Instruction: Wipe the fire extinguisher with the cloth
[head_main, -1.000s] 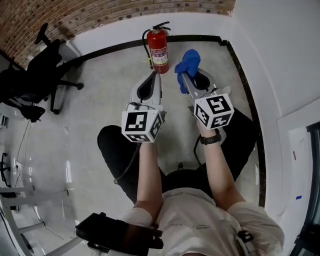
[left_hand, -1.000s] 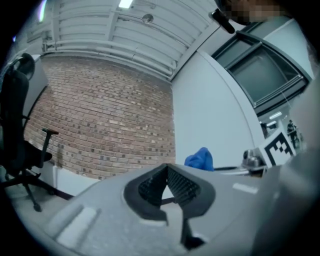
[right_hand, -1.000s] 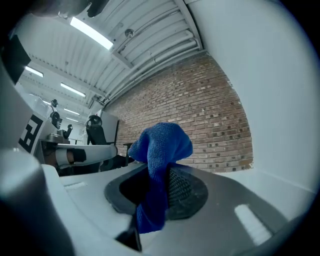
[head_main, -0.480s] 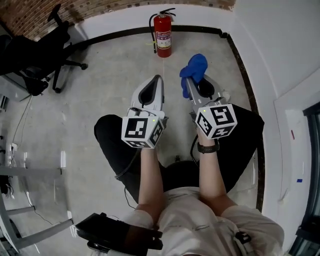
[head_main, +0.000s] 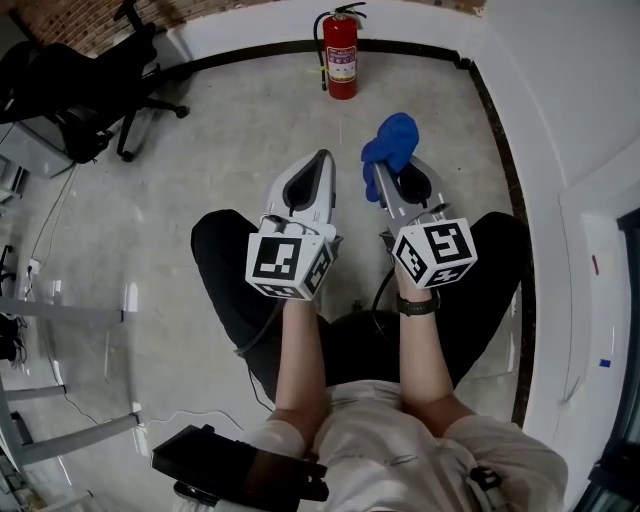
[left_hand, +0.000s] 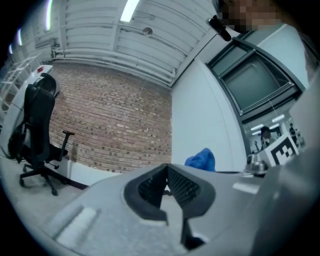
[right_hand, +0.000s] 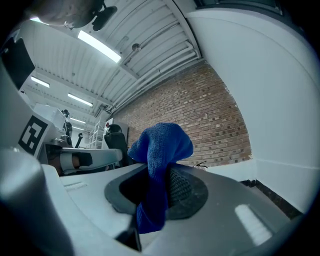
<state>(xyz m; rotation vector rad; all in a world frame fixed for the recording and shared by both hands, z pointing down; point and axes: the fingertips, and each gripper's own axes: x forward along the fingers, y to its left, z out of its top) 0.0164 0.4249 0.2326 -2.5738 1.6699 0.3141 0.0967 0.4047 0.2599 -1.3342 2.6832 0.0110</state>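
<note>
A red fire extinguisher (head_main: 341, 58) stands upright on the floor against the far white wall in the head view. My right gripper (head_main: 384, 165) is shut on a blue cloth (head_main: 389, 146), which bunches up above the jaws; the right gripper view shows the blue cloth (right_hand: 159, 165) pinched between the ribbed pads. My left gripper (head_main: 320, 158) is shut with nothing in it, beside the right one. The left gripper view shows its tips (left_hand: 166, 186) closed and the cloth (left_hand: 201, 160) off to the right. Both grippers hang well short of the extinguisher.
A black office chair (head_main: 70, 82) stands at the far left by the brick wall. A black baseboard (head_main: 498, 150) runs along the white wall on the right. The person's legs and dark trousers fill the space under the grippers. Metal frames (head_main: 50, 400) sit at the lower left.
The extinguisher has slid toward the top of the head view, so the grippers and head have drawn back from it. The cloth stays held in the right gripper.
</note>
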